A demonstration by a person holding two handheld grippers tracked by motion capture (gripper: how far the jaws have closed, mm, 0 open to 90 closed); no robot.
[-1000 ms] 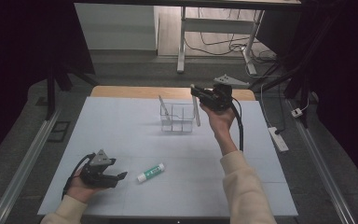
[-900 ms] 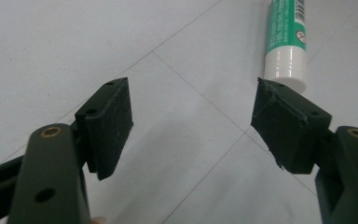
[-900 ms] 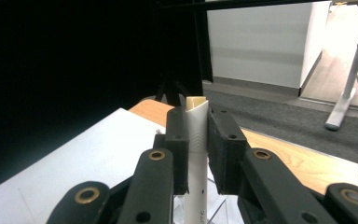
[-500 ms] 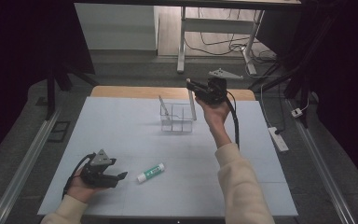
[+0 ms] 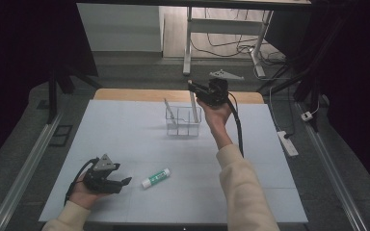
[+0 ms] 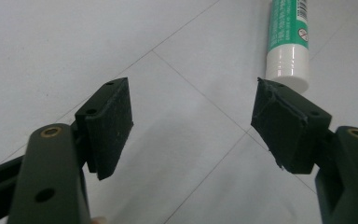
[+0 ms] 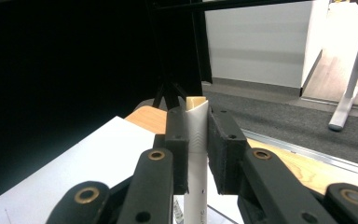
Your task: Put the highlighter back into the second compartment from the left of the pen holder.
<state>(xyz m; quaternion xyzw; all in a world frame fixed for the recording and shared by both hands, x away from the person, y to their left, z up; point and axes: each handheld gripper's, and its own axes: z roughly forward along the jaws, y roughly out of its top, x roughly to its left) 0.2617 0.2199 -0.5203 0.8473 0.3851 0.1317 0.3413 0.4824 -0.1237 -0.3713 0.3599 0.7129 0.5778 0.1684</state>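
White stick (image 7: 196, 140) is squeezed tight by the right gripper (image 5: 192, 89) above the clear box (image 5: 183, 121). Nothing is held by the wide-open left gripper (image 5: 125, 181); the glue tube (image 5: 156, 178) lies at its 3 o'clock.

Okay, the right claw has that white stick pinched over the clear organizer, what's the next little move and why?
Probably lower the right claw straight down, then let go. Its pads are clamped on the upper end of the white stick, which hangs upright at the clear organizer, where another stick already leans. The left claw rests open beside the green and white tube, likely the later pick.
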